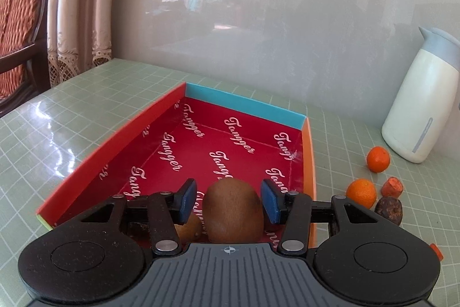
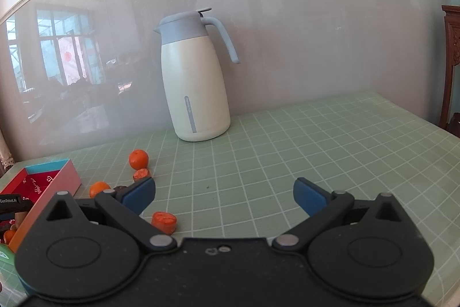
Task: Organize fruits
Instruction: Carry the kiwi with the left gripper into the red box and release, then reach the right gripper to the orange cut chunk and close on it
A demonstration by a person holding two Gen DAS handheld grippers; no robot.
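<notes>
Right now your left gripper (image 1: 229, 199) has a brown kiwi (image 1: 234, 211) standing between its blue pads (image 1: 188, 200), over the near end of the red tray (image 1: 115, 146); there is a visible gap on each side of the fruit, so the jaws are parted and not pressing it. A second kiwi (image 1: 188, 229) lies in the tray just left of it. To the right of the tray, on the green grid mat (image 2: 316, 140), sit two mandarins (image 1: 361, 192) (image 1: 378, 159), a carrot piece (image 1: 392, 186) and a dark round fruit (image 1: 388, 209). Your right gripper (image 2: 225, 196) is spread wide and holds nothing; another carrot piece (image 2: 164, 221) lies just beside its left finger. Far behind stands the white jug (image 2: 195, 82)
</notes>
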